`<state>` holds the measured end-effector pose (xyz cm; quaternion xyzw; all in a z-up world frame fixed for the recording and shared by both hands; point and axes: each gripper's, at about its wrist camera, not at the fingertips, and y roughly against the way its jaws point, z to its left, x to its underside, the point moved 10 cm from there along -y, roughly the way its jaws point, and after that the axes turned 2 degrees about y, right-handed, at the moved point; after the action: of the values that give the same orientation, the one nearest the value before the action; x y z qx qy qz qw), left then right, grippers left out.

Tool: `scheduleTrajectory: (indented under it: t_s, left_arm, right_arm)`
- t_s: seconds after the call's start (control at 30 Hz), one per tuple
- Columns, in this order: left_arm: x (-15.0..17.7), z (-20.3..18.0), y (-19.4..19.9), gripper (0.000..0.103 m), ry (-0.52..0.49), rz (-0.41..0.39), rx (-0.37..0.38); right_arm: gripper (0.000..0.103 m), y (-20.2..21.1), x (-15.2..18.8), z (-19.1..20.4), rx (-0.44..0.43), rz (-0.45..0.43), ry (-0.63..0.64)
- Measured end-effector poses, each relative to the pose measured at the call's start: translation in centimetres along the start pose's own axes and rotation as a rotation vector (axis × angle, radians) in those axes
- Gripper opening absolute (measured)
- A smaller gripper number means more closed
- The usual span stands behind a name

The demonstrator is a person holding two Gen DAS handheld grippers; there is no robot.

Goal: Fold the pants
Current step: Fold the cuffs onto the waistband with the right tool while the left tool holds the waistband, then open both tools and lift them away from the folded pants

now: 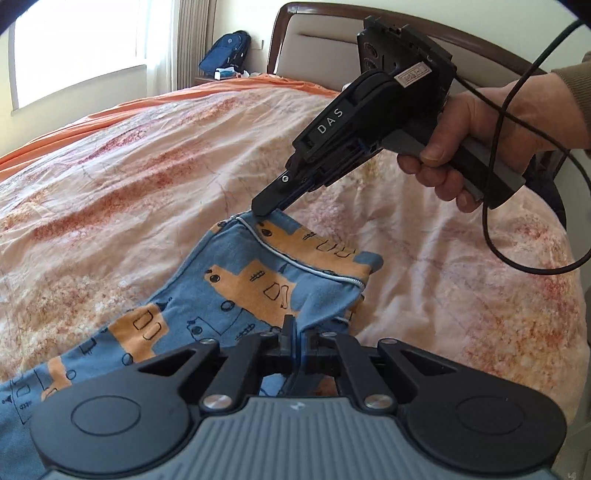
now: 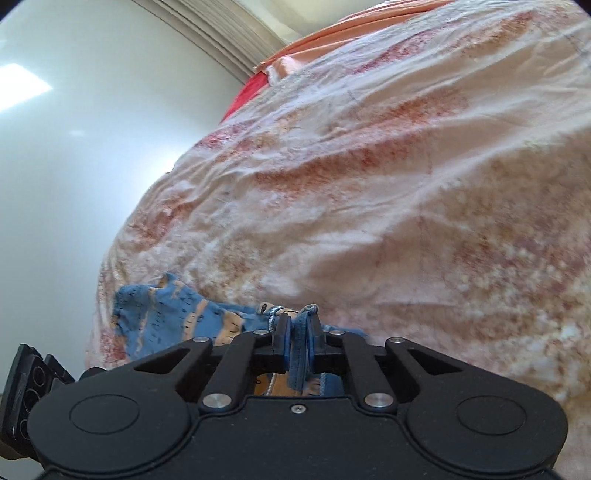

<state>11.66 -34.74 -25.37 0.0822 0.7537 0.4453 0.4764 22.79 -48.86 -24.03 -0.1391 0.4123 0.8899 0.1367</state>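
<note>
Blue pants (image 1: 236, 295) with an orange print lie on the bed, waistband toward the headboard. My left gripper (image 1: 295, 334) is shut on a fold of the blue cloth at the near corner of the waistband. In the left wrist view my right gripper (image 1: 264, 212), held by a hand (image 1: 454, 147), pinches the far corner of the waistband. The right wrist view shows my right gripper (image 2: 298, 326) shut on a bunched blue edge, with the rest of the pants (image 2: 166, 317) spread to its left.
The bed cover (image 1: 147, 166) is cream with orange-red streaks and wrinkled. A brown headboard (image 1: 317, 22) stands behind, and a blue backpack (image 1: 225, 51) sits by the window. A black cable (image 1: 517, 147) hangs from the right gripper. The bed's edge and the floor (image 2: 74, 184) lie left.
</note>
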Motion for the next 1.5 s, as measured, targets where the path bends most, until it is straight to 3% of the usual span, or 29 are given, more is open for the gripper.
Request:
scheduleTrajectory:
  t_s: [0.2, 0.3, 0.33, 0.43, 0.6, 0.63, 0.73, 0.8, 0.83, 0.9, 0.93, 0.97, 1.0, 1.07, 1.13, 1.2, 1.33, 1.5]
  left_arm:
    - [2.1, 0.1, -2.7, 0.002, -0.012, 0.060, -0.036]
    - [2.8, -0.9, -2.5, 0.015, -0.052, 0.075, -0.031]
    - [3.2, -1.6, -2.0, 0.025, -0.065, 0.079, -0.020]
    - [4.0, -3.2, -1.4, 0.038, -0.102, 0.087, 0.009]
    - [5.0, -3.9, -0.9, 0.044, -0.072, 0.100, 0.021]
    - [5.3, -3.8, -0.7, 0.044, -0.070, 0.105, 0.020]
    - [6.3, -3.1, 0.7, 0.047, -0.076, 0.114, 0.012]
    - [7.0, -1.6, 2.8, 0.057, -0.073, 0.101, -0.018]
    - [7.4, -0.4, 4.1, 0.064, -0.056, 0.090, -0.044]
    - [8.6, 3.3, 6.6, 0.074, 0.014, 0.078, -0.119]
    - [9.4, 5.5, 7.8, 0.075, 0.067, 0.075, -0.160]
    - [10.4, 7.7, 8.9, 0.076, 0.121, 0.080, -0.198]
    - [11.9, 10.6, 10.1, 0.076, 0.185, 0.093, -0.252]
    - [14.7, 15.5, 12.0, 0.076, 0.279, 0.138, -0.347]
    - [17.5, 19.3, 13.9, 0.076, 0.339, 0.174, -0.402]
    - [19.3, 21.5, 16.1, 0.076, 0.375, 0.173, -0.391]
    - [21.2, 22.9, 18.8, 0.076, 0.355, 0.186, -0.402]
    - [19.1, 23.9, 21.2, 0.079, 0.351, 0.051, -0.369]
  right_arm:
    - [0.004, -1.8, 1.4, -2.4, 0.084, -0.017, -0.005]
    - [0.005, -2.1, 1.8, -2.4, 0.139, -0.006, 0.056]
    - [0.008, -2.1, 2.0, -2.5, 0.163, -0.001, 0.073]
    - [0.017, -0.8, 2.1, -2.0, 0.220, -0.030, 0.144]
    - [0.024, 0.3, 2.5, 0.7, 0.173, -0.062, 0.185]
    - [0.029, 0.1, 2.6, 1.1, 0.165, -0.062, 0.194]
    - [0.033, -2.0, 3.3, 0.9, 0.209, 0.024, 0.236]
    - [0.033, -3.1, 3.6, -0.2, 0.306, 0.061, 0.258]
    - [0.035, -3.0, 3.2, -0.4, 0.314, 0.040, 0.230]
    - [0.050, -2.2, 2.0, -0.2, 0.329, -0.029, 0.194]
    - [0.071, -1.9, 1.5, 0.3, 0.321, -0.056, 0.188]
    - [0.085, -1.9, 1.0, 1.0, 0.294, -0.074, 0.180]
    - [0.087, -2.0, 0.6, 2.1, 0.242, -0.081, 0.173]
    - [0.090, -3.4, 0.0, 5.0, 0.124, -0.050, 0.189]
    - [0.091, -5.3, -0.6, 8.0, 0.083, -0.005, 0.254]
    - [0.091, -7.8, -1.3, 11.4, 0.048, 0.038, 0.325]
    - [0.093, -13.9, -2.8, 18.5, -0.050, 0.103, 0.417]
    - [0.091, -21.8, -4.1, 26.0, -0.146, 0.171, 0.502]
